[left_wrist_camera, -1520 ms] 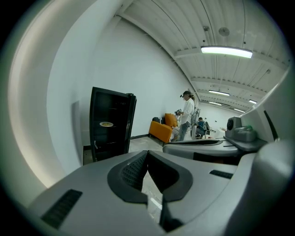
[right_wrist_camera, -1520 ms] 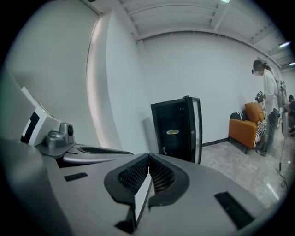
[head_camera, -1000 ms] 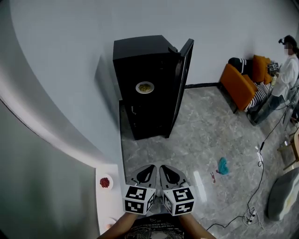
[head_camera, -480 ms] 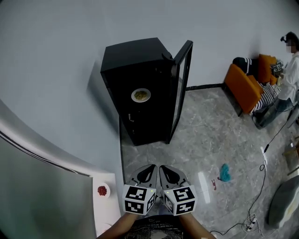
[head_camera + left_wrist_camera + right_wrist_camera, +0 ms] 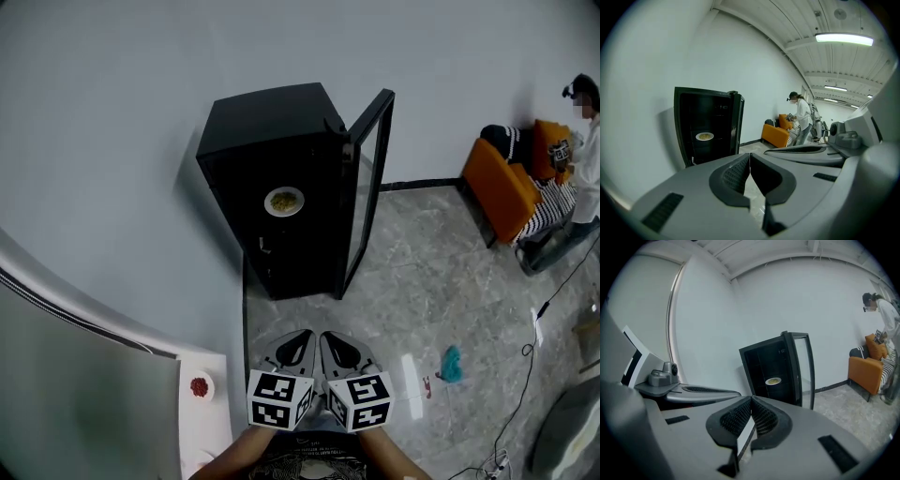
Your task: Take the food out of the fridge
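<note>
A black fridge point(image 5: 272, 141) stands against the white wall with its glass door point(image 5: 367, 187) swung open to the right. On a shelf inside rests a white plate of yellow food point(image 5: 284, 202), also seen as the plate of food point(image 5: 704, 136) and the plate of food point(image 5: 773, 381). My left gripper point(image 5: 291, 349) and right gripper point(image 5: 339, 349) are held side by side close to my body, well short of the fridge. Both are shut and hold nothing.
A white counter point(image 5: 208, 412) at lower left carries a small dish of red food point(image 5: 199, 386). An orange sofa point(image 5: 506, 187) and a person point(image 5: 586, 141) are at the far right. A teal cloth point(image 5: 451, 364) and cables point(image 5: 539, 309) lie on the marble floor.
The view has shifted: the fridge now sits slightly lower and more central, its door angle looks wider. Both grippers have stayed together, shut.
</note>
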